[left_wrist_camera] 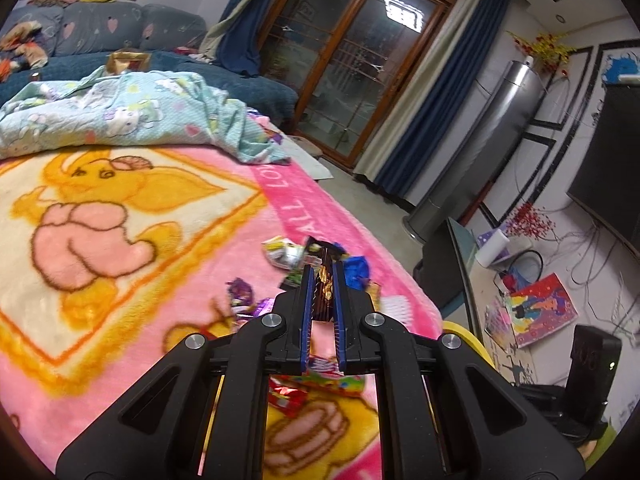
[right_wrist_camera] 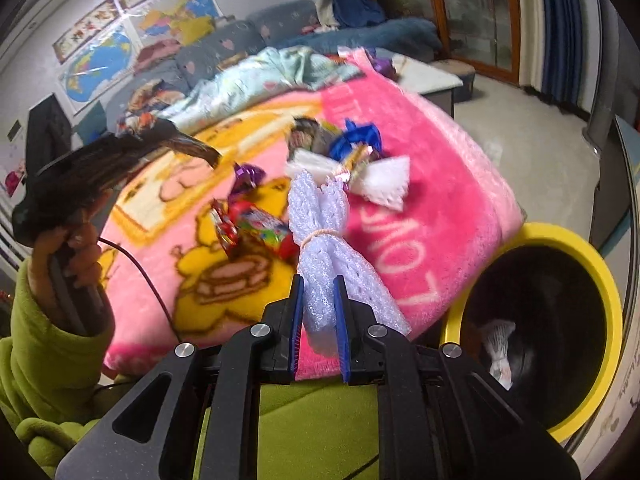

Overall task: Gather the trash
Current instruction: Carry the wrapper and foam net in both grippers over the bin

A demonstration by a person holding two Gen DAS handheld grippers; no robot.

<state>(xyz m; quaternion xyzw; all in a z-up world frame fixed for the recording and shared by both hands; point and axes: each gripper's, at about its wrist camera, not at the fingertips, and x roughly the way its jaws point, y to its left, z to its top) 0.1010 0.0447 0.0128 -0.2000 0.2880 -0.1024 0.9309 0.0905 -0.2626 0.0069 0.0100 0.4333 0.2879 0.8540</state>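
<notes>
My left gripper point(left_wrist_camera: 322, 270) is shut on a dark brown and gold wrapper point(left_wrist_camera: 325, 292) that hangs just above the pink blanket point(left_wrist_camera: 160, 288). Behind it on the blanket lie several loose wrappers point(left_wrist_camera: 288, 254). My right gripper point(right_wrist_camera: 318, 280) is shut on a bundle of white foam netting point(right_wrist_camera: 316, 232) tied with a rubber band, above the blanket's near edge. A yellow-rimmed bin point(right_wrist_camera: 600, 268) stands to its right on the floor, with a white foam piece point(right_wrist_camera: 498, 344) inside. More trash lies beyond: a blue wrapper point(right_wrist_camera: 356, 136), a purple wrapper point(right_wrist_camera: 248, 174), a colourful packet point(right_wrist_camera: 264, 224) and a foam net point(right_wrist_camera: 386, 184).
A light blue patterned quilt point(left_wrist_camera: 120, 116) is heaped at the blanket's far end, with a blue sofa point(left_wrist_camera: 100, 28) behind. A person's hand point(right_wrist_camera: 76, 248) in a green sleeve holds the other gripper at the left. A low table point(left_wrist_camera: 464, 264) and cables crowd the floor on the right.
</notes>
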